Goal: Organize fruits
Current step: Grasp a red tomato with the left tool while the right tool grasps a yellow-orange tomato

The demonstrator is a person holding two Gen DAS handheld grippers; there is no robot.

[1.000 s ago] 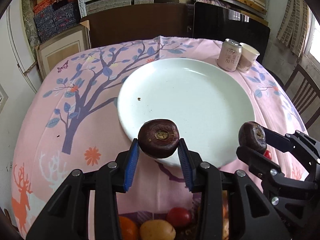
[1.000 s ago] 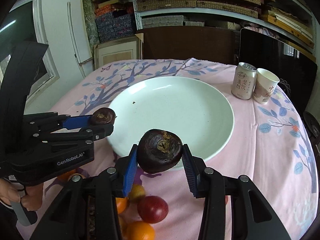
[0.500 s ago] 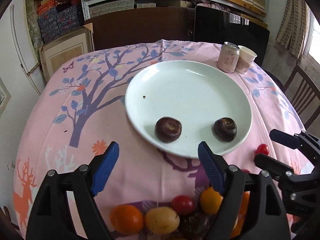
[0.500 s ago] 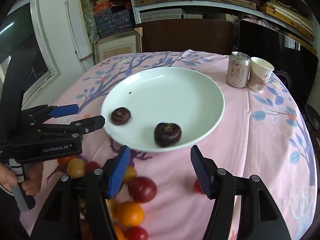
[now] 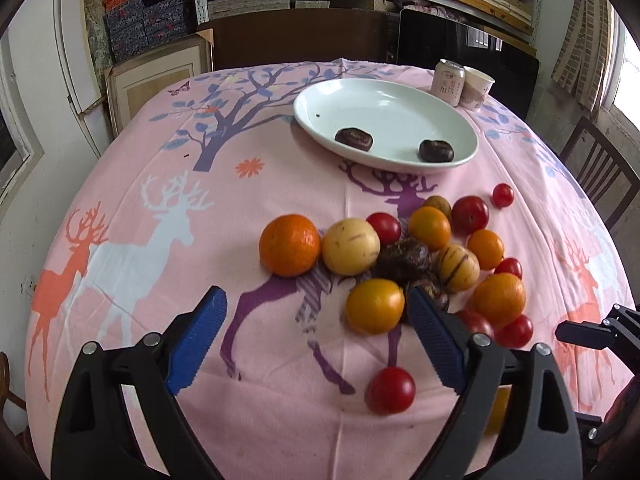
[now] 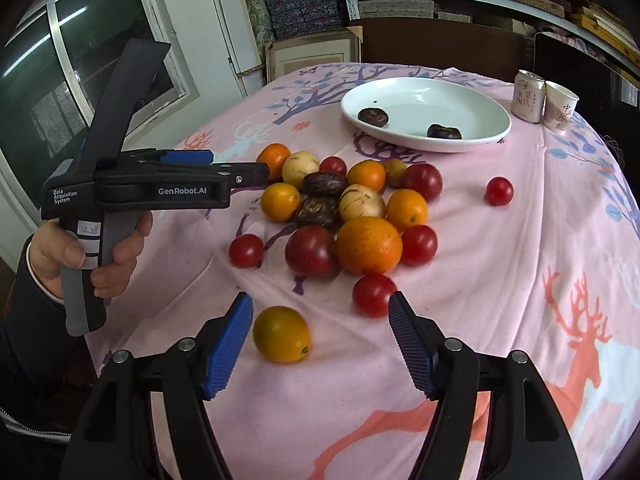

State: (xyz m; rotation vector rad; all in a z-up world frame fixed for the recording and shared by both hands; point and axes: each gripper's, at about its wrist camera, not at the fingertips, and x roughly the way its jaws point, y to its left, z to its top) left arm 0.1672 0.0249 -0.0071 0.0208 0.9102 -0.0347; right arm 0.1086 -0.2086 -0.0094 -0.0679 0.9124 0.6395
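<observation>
Both grippers hung wide open and empty above a pink deer-print counter (image 6: 520, 280): the left gripper (image 5: 316, 336) near a pile of oranges, tomatoes and pale melons (image 5: 400, 256), the right gripper (image 6: 320, 340) just behind a lone orange (image 6: 282, 334) and a red tomato (image 6: 373, 295). Two dark water chestnuts (image 5: 354, 137) (image 5: 436, 151) lay apart on the white plate (image 5: 384, 108) beyond, beside a drink can (image 6: 529, 96) and a paper cup (image 6: 560, 106).

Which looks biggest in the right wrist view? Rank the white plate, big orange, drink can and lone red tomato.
1. White plate
2. Big orange
3. Drink can
4. Lone red tomato
The orange sits nearer the camera than the can, so ranks two and three are unsure.
</observation>
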